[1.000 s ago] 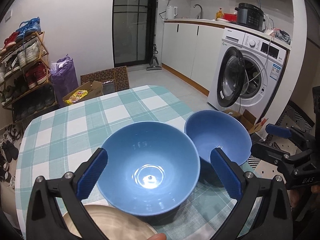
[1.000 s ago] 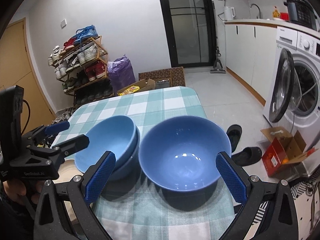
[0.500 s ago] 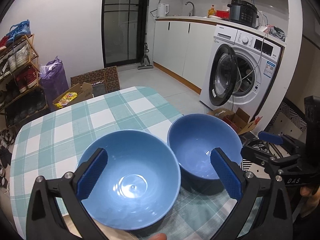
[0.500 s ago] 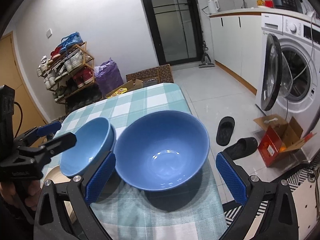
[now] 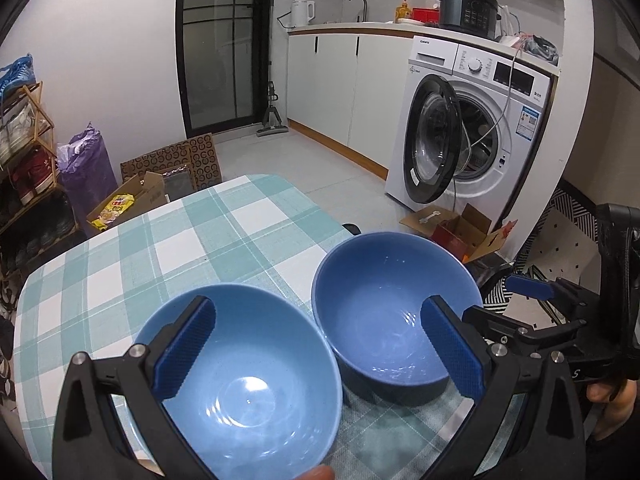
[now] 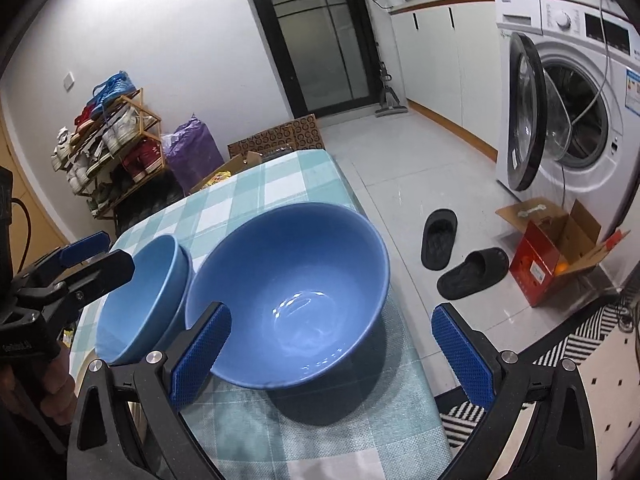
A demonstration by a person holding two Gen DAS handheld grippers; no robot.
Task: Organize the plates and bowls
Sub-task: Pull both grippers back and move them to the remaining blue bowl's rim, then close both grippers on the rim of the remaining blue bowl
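Observation:
Two blue bowls stand side by side, nearly touching, at the near end of the checked table (image 5: pixel 200 240). In the left wrist view the lighter bowl (image 5: pixel 248 380) is on the left and the darker bowl (image 5: pixel 388 312) on the right. My left gripper (image 5: pixel 318 346) is open, with one finger over each bowl. In the right wrist view the darker bowl (image 6: pixel 296 292) lies between the open fingers of my right gripper (image 6: pixel 330 352). The lighter bowl (image 6: pixel 140 300) sits to its left, with the left gripper (image 6: pixel 92 260) beside its rim.
The table's right edge (image 6: pixel 360 208) runs close to the darker bowl. On the floor beyond are black slippers (image 6: pixel 440 236), a red cardboard box (image 6: pixel 552 256) and a washing machine with its door open (image 5: pixel 460 132). A shoe rack (image 6: pixel 108 140) stands at the far left.
Both grippers have drifted right and turned, so the bowls sit further left in both views. The lighter bowl now fills less of the left wrist view. Both grippers stay open.

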